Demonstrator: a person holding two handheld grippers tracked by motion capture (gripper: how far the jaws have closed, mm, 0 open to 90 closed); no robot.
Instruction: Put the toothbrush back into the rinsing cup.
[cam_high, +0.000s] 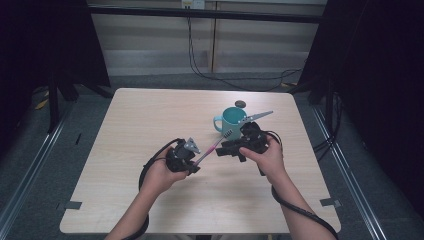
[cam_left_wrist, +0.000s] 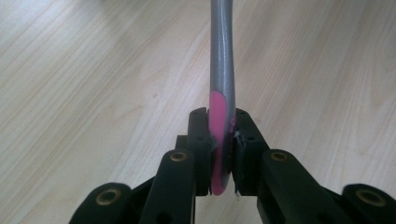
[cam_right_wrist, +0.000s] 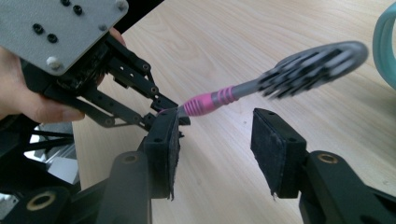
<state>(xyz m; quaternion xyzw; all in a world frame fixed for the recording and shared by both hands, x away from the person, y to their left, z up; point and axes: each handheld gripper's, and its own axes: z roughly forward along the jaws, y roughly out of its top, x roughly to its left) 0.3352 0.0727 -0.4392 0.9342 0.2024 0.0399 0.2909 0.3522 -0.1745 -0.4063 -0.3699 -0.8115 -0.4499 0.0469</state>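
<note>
Left tongs pinch toothbrush by pink handle end, above desk. Right tongs spread beside neck, beneath brush head. Likely handover step; next: right tongs close on neck. Cup just behind.
</note>
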